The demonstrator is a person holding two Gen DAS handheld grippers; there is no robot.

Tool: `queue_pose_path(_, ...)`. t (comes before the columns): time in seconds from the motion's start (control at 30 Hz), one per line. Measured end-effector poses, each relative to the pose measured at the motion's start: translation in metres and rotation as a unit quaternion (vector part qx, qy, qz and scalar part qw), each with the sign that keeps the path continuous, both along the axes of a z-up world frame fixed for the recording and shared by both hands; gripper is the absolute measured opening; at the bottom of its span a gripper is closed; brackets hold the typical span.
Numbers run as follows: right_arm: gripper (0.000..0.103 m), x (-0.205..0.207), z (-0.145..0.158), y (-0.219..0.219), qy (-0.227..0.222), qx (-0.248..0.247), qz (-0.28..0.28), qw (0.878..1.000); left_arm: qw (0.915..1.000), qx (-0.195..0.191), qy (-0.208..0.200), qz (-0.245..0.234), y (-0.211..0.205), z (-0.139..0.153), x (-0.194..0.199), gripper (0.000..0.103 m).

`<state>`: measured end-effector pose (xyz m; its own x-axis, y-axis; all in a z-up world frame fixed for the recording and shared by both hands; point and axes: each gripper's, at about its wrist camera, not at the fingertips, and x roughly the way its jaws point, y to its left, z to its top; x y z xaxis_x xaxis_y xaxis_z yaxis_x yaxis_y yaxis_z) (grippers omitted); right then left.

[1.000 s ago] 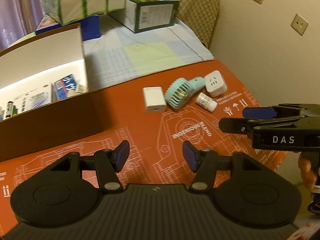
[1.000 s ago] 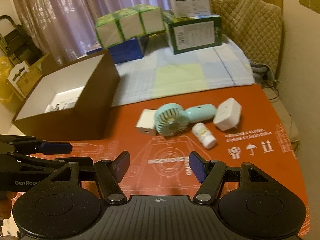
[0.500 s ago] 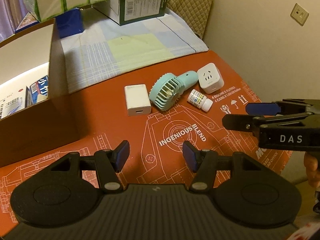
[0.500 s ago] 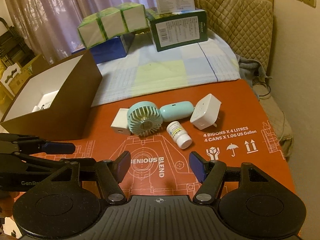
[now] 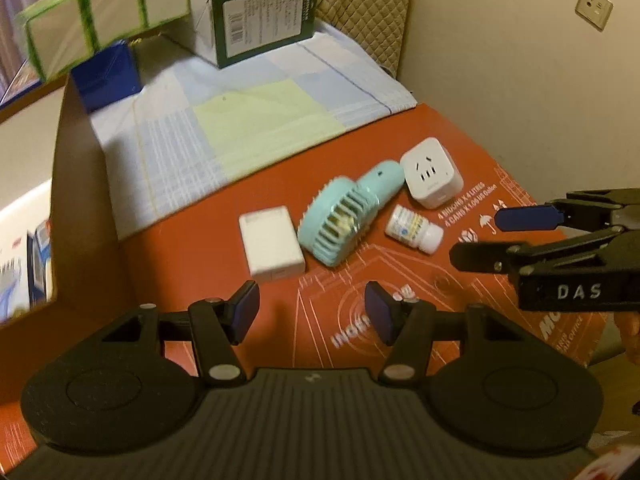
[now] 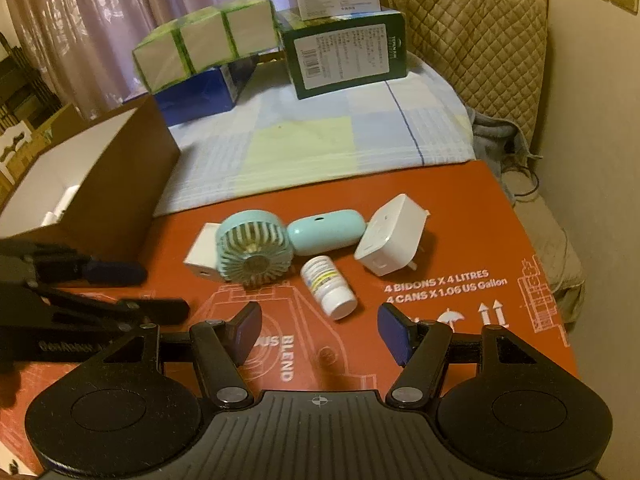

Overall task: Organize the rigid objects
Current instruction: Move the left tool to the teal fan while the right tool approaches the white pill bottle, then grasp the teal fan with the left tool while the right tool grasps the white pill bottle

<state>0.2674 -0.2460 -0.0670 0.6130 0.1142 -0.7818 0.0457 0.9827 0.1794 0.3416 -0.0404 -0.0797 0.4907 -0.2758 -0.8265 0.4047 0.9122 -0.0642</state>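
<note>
Both grippers empty, jaws apart: left gripper [image 5: 312, 314] low over the near part of the red mat [image 5: 500, 200], right gripper [image 6: 319, 330] alongside. Just ahead of the right one, a pill bottle [image 6: 329, 286] on its side, cap end nearest, long axis running roughly away from the fingers; likely the easier first pick for the right side. Ahead of the left one, a flat white charger [image 5: 272, 242], touching or just beside the teal fan [image 5: 344, 216], fan handle pointing toward the far right edge. Beyond the bottle, a white plug cube [image 6: 390, 240], near the fan handle. At the mat's left edge, a brown box [image 6: 108, 184], open, with a few blurred packets inside; probably the place for all four
</note>
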Motion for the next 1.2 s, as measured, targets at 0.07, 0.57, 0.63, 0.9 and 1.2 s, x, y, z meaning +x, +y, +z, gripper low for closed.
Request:
queue_pose_path(0.07, 0.062, 0.005, -0.006, -0.002, -0.001, -0.007, 0.003, 1.0, 0.9999, 0.005, -0.008, -0.013, -0.004, -0.002, 0.008, 0.054)
queue_pose_path(0.57, 0.049, 0.036, -0.041, -0.005, 0.003, -0.036, 0.038, 0.999, 0.9933, 0.034, -0.026, -0.108, -0.036, -0.022, 0.036, 0.055)
queue_pose_path(0.63, 0.048, 0.04, -0.045, -0.004, 0.004, -0.037, 0.042, 0.998, 0.9918, 0.044, -0.034, -0.115, -0.04, -0.024, 0.038, 0.054)
queue_pose_path(0.9, 0.036, 0.044, -0.054, -0.003, 0.001, -0.046, 0.052, 0.998, 0.9896, 0.047, -0.038, -0.13, -0.046, -0.03, 0.043, 0.046)
queue_pose_path(1.2, 0.024, 0.037, -0.057, 0.0, -0.002, -0.047, 0.057, 0.997, 0.9951, 0.024, -0.024, -0.094, -0.042, -0.03, 0.026, 0.031)
